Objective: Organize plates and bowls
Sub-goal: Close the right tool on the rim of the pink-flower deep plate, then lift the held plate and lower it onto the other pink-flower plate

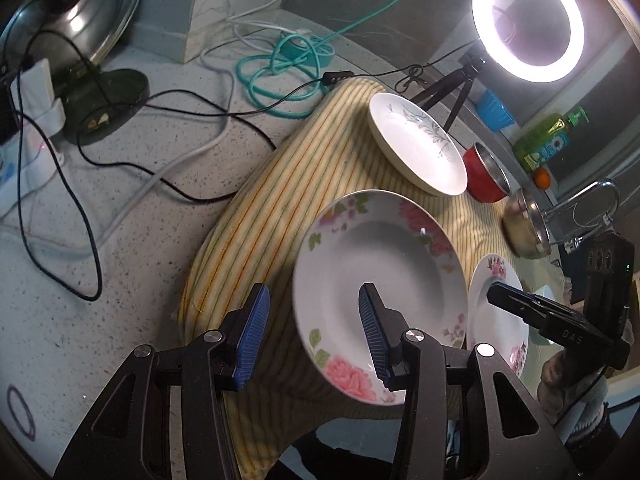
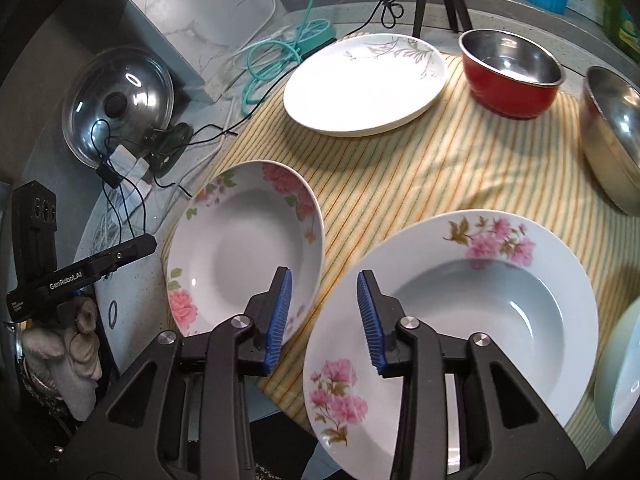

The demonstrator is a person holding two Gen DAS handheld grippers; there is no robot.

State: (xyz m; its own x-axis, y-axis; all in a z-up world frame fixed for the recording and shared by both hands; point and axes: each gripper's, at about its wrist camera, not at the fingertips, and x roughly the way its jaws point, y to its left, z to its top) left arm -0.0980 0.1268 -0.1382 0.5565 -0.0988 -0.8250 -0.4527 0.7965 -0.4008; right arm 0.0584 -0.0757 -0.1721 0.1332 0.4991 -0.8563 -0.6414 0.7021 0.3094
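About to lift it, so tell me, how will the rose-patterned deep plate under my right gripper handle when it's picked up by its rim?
The rose-patterned deep plate looks glazed, so probably slippery. It looks ceramic: stiff, likely breakable. Held by one edge, it may tilt.

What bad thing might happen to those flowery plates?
Both flowered plates sit at the striped cloth's near edge. The left hand-held gripper straddles one plate's rim, the right hand-held gripper the other's. A thin rim grip might slip, or the two plates could clink together.
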